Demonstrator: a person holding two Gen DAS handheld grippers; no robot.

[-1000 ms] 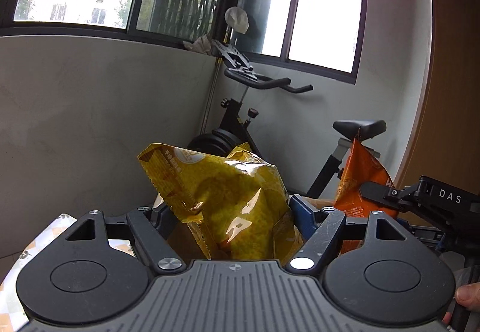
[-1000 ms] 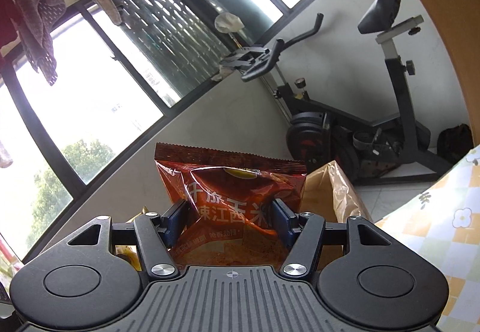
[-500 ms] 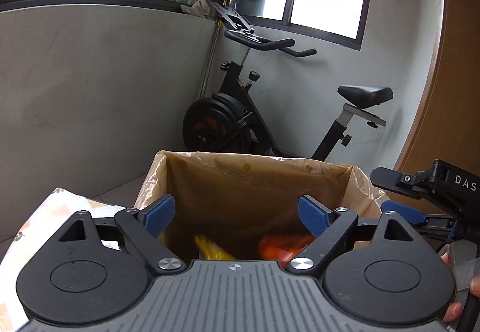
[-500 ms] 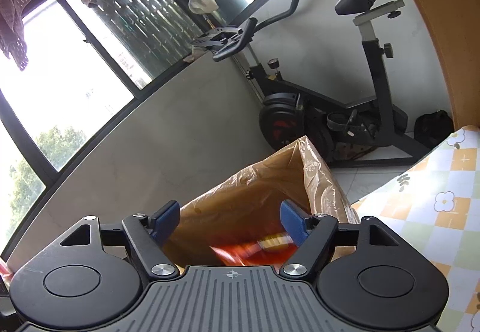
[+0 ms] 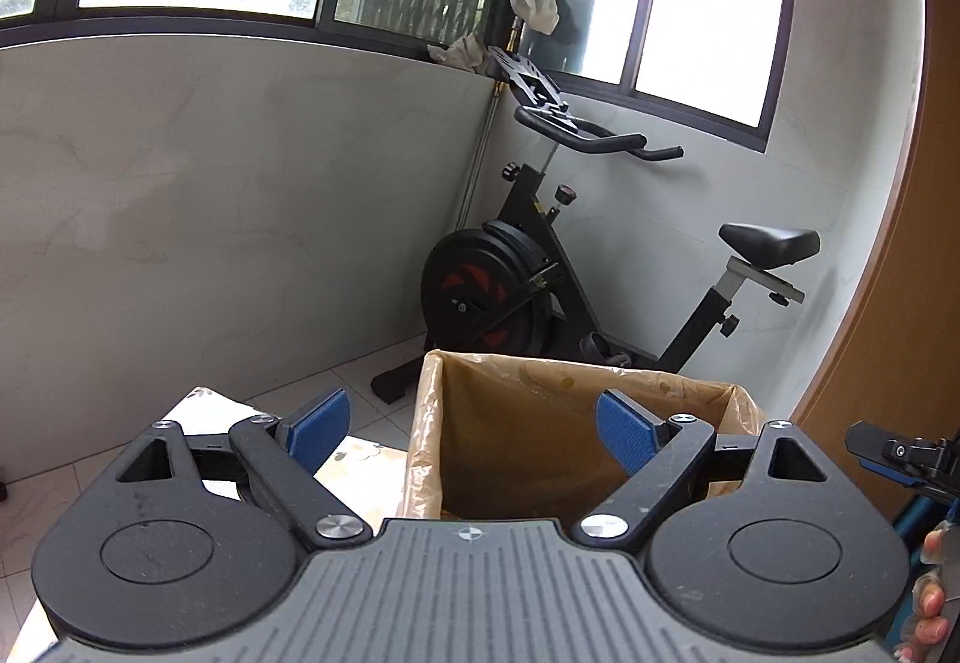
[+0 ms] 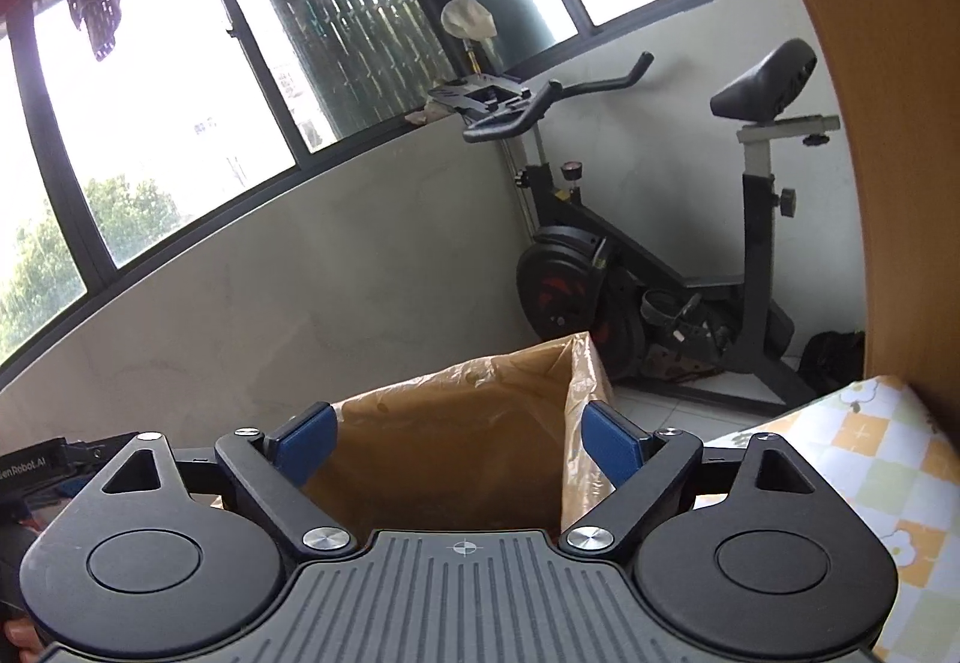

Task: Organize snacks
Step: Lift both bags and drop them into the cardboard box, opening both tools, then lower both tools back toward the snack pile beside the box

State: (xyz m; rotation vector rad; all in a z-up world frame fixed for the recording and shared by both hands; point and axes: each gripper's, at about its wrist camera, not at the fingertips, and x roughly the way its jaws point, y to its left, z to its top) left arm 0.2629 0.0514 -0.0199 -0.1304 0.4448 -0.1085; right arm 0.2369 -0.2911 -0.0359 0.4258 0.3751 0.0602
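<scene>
Both grippers, left (image 5: pixel 471 429) and right (image 6: pixel 459 438), hang released and empty above the lined box (image 5: pixel 576 429); lift clear of its rim.

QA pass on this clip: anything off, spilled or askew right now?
Nothing stands out. Left gripper and right gripper are open and empty by the lined box, which stands upright; its bottom is hidden. No spills on the tablecloth.
</scene>
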